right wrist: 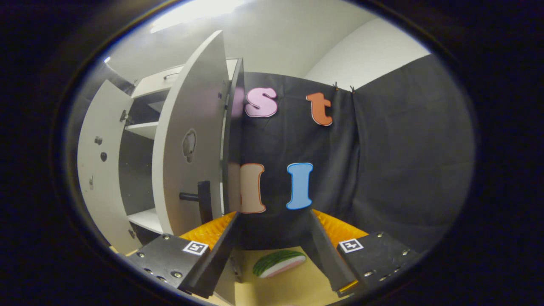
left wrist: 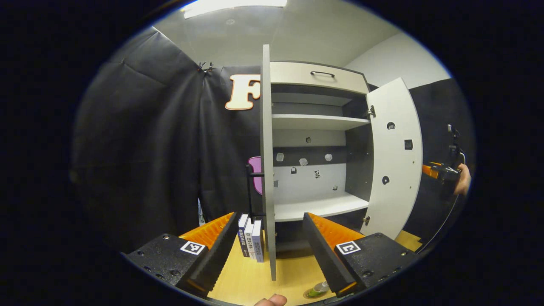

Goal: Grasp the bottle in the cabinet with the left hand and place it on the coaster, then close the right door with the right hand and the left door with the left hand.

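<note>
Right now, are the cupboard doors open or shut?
Open. Both the left door and right door stand swung out, baring the shelves.

Staged recording booth rather than a lived-in home. Black cloth drapes [left wrist: 144, 140], clipped at the top, form the walls under a plain white ceiling with a bright light panel [left wrist: 231, 6]. A pale two-door cabinet with bare shelves [left wrist: 316, 122] stands on a light wooden tabletop [left wrist: 248, 278], beside a few upright books [left wrist: 251, 241].

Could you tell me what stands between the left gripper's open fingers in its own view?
The left door's edge, with books just beside it, in the left gripper view.
</note>
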{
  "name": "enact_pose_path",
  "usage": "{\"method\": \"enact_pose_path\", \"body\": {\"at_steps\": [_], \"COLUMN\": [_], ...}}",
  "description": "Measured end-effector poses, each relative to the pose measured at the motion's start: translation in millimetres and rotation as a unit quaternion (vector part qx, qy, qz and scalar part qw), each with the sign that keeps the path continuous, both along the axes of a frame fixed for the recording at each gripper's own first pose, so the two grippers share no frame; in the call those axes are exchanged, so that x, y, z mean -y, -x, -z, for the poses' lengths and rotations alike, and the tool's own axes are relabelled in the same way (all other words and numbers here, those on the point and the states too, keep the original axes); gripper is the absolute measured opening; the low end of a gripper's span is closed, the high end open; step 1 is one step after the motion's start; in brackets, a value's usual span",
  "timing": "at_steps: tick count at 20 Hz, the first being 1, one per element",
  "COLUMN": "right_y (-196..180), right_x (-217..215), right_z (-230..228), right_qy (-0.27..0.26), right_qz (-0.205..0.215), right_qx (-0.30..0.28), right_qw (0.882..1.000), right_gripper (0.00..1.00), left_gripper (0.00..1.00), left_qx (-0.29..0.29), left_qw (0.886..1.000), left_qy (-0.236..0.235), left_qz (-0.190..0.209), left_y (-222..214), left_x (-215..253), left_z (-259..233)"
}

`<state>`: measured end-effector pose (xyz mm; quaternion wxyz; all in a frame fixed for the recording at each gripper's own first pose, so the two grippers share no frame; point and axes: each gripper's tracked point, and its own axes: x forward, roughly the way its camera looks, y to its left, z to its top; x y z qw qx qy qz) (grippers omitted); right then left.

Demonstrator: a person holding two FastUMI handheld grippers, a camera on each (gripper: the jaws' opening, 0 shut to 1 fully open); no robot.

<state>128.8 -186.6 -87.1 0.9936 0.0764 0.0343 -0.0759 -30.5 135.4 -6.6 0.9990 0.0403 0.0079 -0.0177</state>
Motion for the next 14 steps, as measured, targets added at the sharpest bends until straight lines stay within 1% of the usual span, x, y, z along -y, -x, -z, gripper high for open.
{"method": "enact_pose_path", "body": {"at_steps": [1,2,3,4,5,6,9,11,14], "right_y": [6,-2,1,2,2,3,3,3,0], "right_x": [-3,-5,-1,1,-1,-2,-3,-11,-41], "right_z": [-3,-6,-15,-19,-16,-13,-12,-13,-17], "right_qy": [0.009,0.038,0.066,0.072,0.063,0.052,0.034,0.036,0.028], "right_qz": [0.000,0.001,0.016,0.030,0.032,0.035,0.050,0.042,-0.005], "right_qx": [0.004,0.003,0.009,0.006,-0.002,-0.010,-0.019,-0.020,-0.010], "right_qw": [1.000,0.999,0.998,0.997,0.997,0.998,0.998,0.998,1.000], "right_gripper": [0.98,0.84,0.88,0.89,0.88,0.88,0.88,0.88,0.88], "left_gripper": [0.94,0.94,0.96,0.96,0.94,0.96,0.96,0.96,0.96], "left_qx": [0.000,-0.001,-0.005,-0.010,-0.011,-0.012,-0.007,-0.008,-0.004], "left_qw": [1.000,1.000,1.000,1.000,1.000,0.999,0.999,0.999,0.999], "left_qy": [0.000,0.005,0.012,0.019,0.022,0.024,0.030,0.030,0.018], "left_qz": [0.001,0.004,0.010,0.015,0.018,0.019,0.025,0.029,0.032], "left_y": [2,4,4,5,4,3,-2,-5,-8], "left_x": [-1,0,3,6,8,8,15,18,20], "left_z": [0,0,1,4,4,4,2,1,-2]}}
